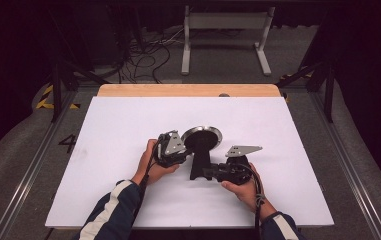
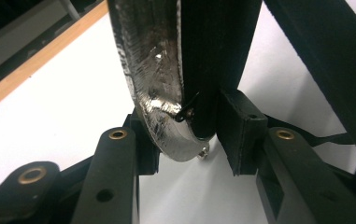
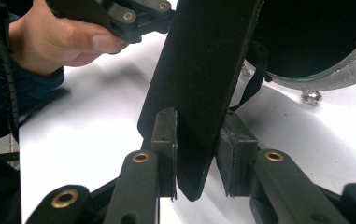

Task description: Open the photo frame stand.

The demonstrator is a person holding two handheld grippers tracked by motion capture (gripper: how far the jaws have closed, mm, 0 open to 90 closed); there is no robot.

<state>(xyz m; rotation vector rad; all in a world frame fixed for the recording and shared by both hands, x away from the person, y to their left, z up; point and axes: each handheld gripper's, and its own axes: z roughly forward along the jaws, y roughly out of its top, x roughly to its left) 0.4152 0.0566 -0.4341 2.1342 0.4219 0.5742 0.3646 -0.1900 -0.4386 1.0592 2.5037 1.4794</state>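
High view: both tools are meeting at a black pan-like object near the middle of the counter [image 1: 128,195], which is covered in white.
Left tool [image 1: 182,150]: it is pinching the pan's round head, one pad on the metal rim [image 2: 161,84], the other on the black inner face.
Right tool [image 1: 209,172]: it is clamping the flat black handle [image 3: 203,79] near its free end, pads pressing on both faces.
Pan [image 1: 201,136]: it is sitting just behind the counter's centre, handle pointing toward the near edge, well apart from the wooden far edge [image 1: 188,90].
Step in hand: the person appears to be securing a two-point hold, head and handle, before moving it.
Next move: lifting or turning likely calls for both hands travelling together, keeping the grips firm so the head is not slipping.
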